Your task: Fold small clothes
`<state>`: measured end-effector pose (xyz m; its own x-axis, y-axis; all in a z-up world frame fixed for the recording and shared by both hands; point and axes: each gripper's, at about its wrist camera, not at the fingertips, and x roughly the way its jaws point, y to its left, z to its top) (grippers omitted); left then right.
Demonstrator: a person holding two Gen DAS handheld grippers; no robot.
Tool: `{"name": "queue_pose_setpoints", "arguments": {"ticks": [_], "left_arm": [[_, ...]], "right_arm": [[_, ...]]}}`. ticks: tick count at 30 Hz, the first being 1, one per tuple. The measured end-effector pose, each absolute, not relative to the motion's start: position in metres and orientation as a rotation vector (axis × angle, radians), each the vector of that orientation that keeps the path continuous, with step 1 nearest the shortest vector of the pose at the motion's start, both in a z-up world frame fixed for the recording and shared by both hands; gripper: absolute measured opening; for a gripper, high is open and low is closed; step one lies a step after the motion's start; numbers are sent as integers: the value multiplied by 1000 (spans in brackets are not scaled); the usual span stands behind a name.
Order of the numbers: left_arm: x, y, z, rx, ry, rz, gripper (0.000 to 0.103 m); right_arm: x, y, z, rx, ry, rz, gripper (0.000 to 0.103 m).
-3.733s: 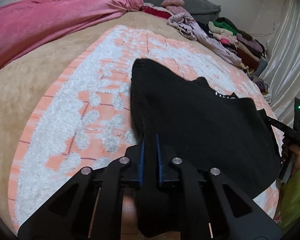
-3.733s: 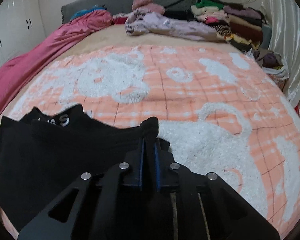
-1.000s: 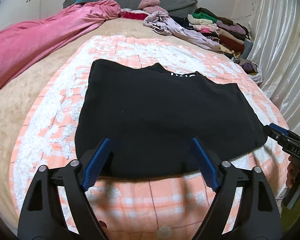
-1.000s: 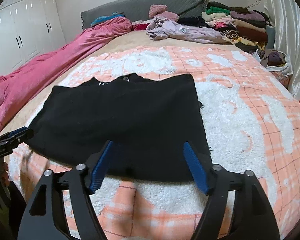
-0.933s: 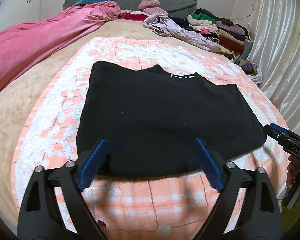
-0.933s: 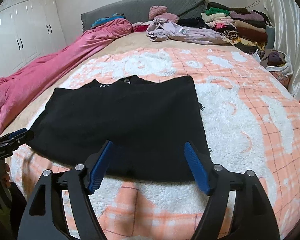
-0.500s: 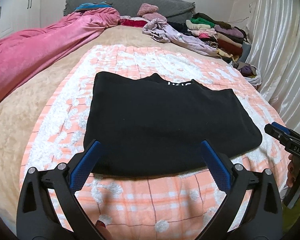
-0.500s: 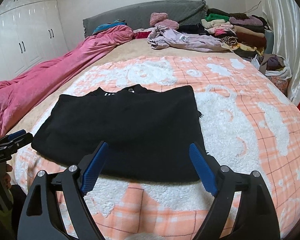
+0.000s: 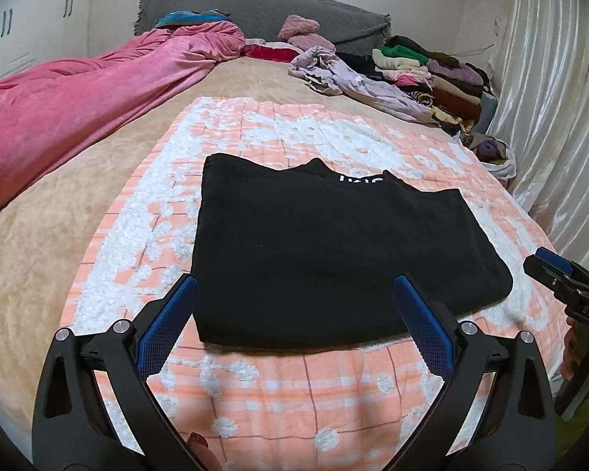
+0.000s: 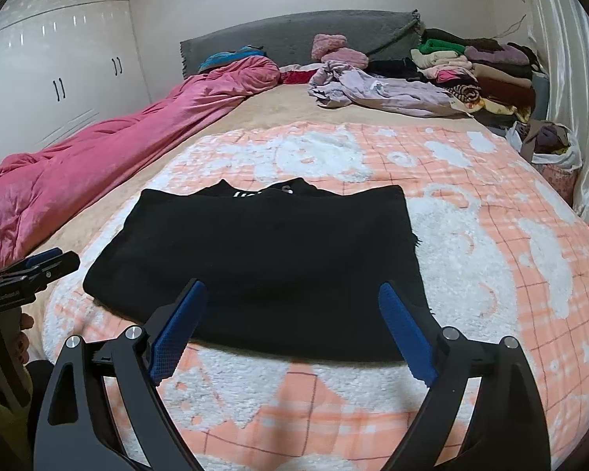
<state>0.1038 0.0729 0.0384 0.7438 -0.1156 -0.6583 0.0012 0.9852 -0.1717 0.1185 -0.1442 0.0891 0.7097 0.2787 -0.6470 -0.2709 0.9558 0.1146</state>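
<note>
Both your grippers stand spread wide and empty, left gripper (image 9: 292,290) and right gripper (image 10: 292,294), the right's jaws having just been opening. Just beyond lies the folded black garment (image 9: 326,243) on the peach blanket (image 9: 333,404); its white collar lettering (image 9: 361,179) is unreadable.

The room was evenly lit by soft indoor light from above, fairly bright and slightly warm. Glare streaked the glossy wardrobe doors (image 10: 59,78) far off to the tool's left and shone on the satin curtain (image 9: 549,117) to its right. The black garment (image 9: 333,243) ahead of the fingers read as a flat dark mass with little detail, throwing a thin soft shadow on the blanket (image 10: 491,255) along its near edge. Both views bowed strongly at the rim, with dark corners. The blanket nearest the tool looked soft.
</note>
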Motion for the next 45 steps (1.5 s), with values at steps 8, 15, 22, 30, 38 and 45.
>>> {"name": "queue_pose_setpoints", "arguments": {"ticks": [8,15,22,30,38,45], "left_arm": [[103,78,42,-171,724,-57,93],[104,87,44,-185,718,-45,93],[103,99,46,-200,707,-16,93],[104,118,46,-234,704,21,93],[109,139,39,-257,711,80,93],[112,166,31,-304,721,130,93]], "right_arm": [[117,-129,92,-4,718,334,89],[116,-115,93,-18,722,366,89],[116,-97,91,-33,726,404,89],[120,-72,85,-53,737,455,89],[123,-44,73,-88,757,505,89],[125,-9,57,-154,773,559,89]]}}
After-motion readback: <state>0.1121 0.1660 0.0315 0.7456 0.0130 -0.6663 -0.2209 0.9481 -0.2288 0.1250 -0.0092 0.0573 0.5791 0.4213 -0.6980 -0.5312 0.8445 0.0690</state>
